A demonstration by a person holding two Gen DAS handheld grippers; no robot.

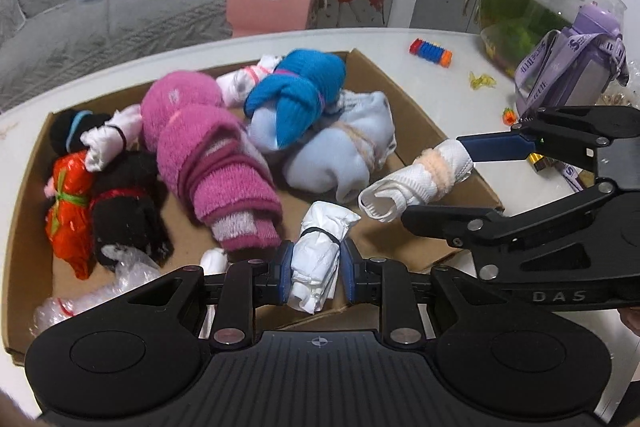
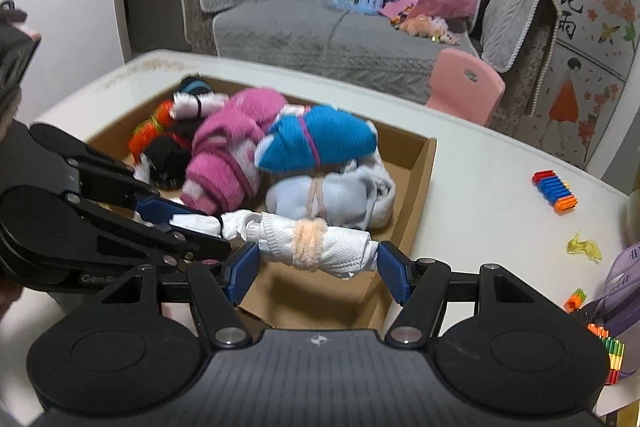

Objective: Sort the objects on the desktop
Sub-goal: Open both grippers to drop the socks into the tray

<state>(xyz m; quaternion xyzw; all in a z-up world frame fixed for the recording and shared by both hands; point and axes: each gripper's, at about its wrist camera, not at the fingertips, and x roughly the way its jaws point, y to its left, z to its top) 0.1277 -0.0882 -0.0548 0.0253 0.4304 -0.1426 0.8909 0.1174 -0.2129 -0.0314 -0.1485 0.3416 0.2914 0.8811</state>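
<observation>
**2 bundles held over the box**

Left wrist view: the left hand-held gripper (image 1: 316, 273) is clamped on a white paper bundle (image 1: 320, 247) above the near edge of the cardboard box (image 1: 32, 163), likely to join the tied socks (image 1: 208, 155) already sorted there.

Right wrist view: the right hand-held gripper (image 2: 318, 269) grips a white cloth roll (image 2: 316, 241) endwise over the box's near right corner on the counter (image 2: 480, 187), poised for dropping in.

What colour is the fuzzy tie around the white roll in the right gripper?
Pale peach fuzzy tie, clearest in the right wrist view.
</observation>
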